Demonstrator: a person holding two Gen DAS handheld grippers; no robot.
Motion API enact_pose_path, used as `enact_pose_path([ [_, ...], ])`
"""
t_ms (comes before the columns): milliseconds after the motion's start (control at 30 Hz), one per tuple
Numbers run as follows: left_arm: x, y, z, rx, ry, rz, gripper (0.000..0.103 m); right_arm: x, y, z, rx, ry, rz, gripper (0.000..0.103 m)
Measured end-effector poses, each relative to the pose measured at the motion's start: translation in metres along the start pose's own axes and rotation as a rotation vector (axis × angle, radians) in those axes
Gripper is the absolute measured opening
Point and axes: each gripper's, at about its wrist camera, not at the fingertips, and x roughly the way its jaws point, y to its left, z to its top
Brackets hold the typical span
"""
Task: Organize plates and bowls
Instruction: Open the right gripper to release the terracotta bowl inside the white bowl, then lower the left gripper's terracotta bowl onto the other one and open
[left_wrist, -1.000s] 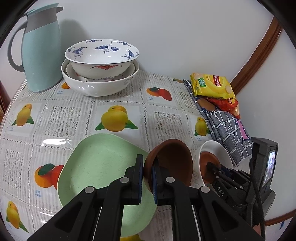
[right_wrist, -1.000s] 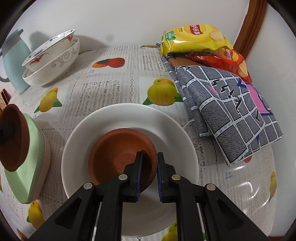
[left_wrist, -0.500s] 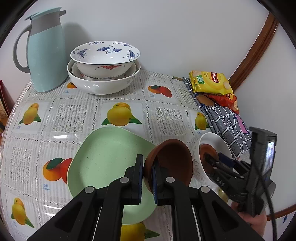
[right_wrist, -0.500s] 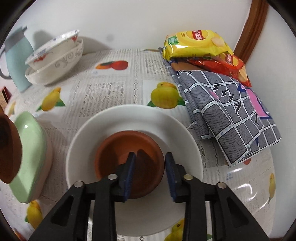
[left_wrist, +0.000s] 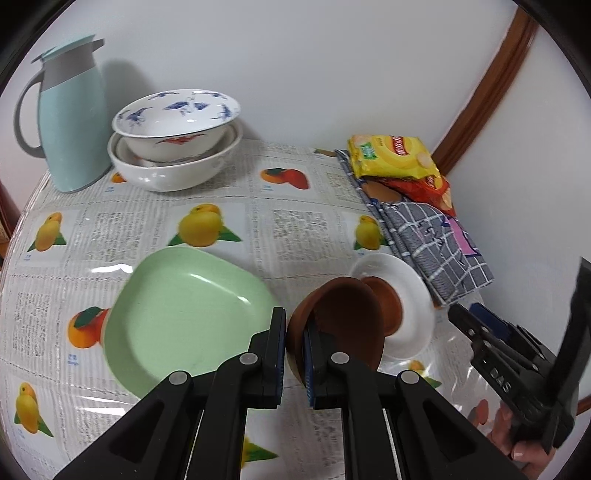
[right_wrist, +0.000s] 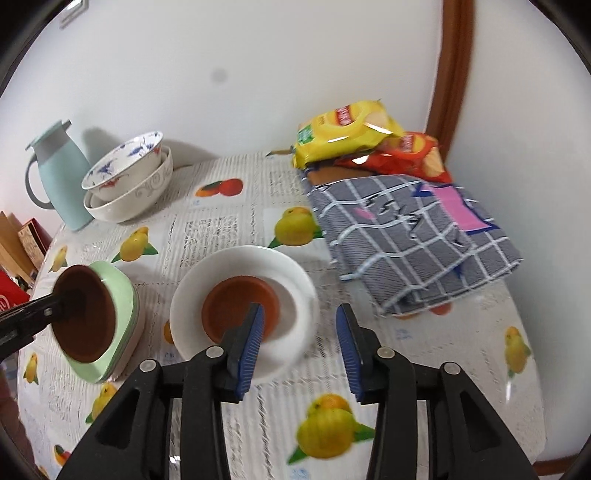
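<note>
Table (left_wrist: 258, 218): fruit-print cover bearing all the dishes.
Green plate (left_wrist: 184, 314): bare, near the left tongs; likely a stacking base.
White plate (right_wrist: 295, 291): carries a brown bowl (right_wrist: 240, 310) at its centre.
Held bowl (left_wrist: 343, 325): tilted, rim clenched by the left tongs (left_wrist: 294, 343), above the table between both plates; probably to nest in the other.
Right tongs (right_wrist: 300, 341): jaws opening, nothing between them.
Surroundings: stacked bowls (left_wrist: 173, 147), jug (left_wrist: 70, 129), cloth (right_wrist: 413, 240), snack bags (right_wrist: 347, 129); well apart, no obstruction.
</note>
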Motion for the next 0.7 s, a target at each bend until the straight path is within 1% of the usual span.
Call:
enact_pose_path([
  [200,0.007,-0.033,-0.001,0.022,-0.001,-0.050,0.009,-0.024,-0.026,-0.017,0.001,-0.030,-0.032,0.041],
  [333,0.018,-0.050,-0.001,0.036,0.017,-0.041,0.009,-0.032,-0.047,-0.023,0.014,-0.047,-0.065,0.041],
  [567,0.039,-0.069,0.007,0.058,0.037,-0.007,0.009,-0.034,-0.085,-0.039,0.109,-0.048,-0.056,0.041],
  [700,0.056,-0.074,0.012,0.054,0.052,0.008,0.009,-0.029,-0.097,-0.047,0.127,-0.036,-0.056,0.042],
])
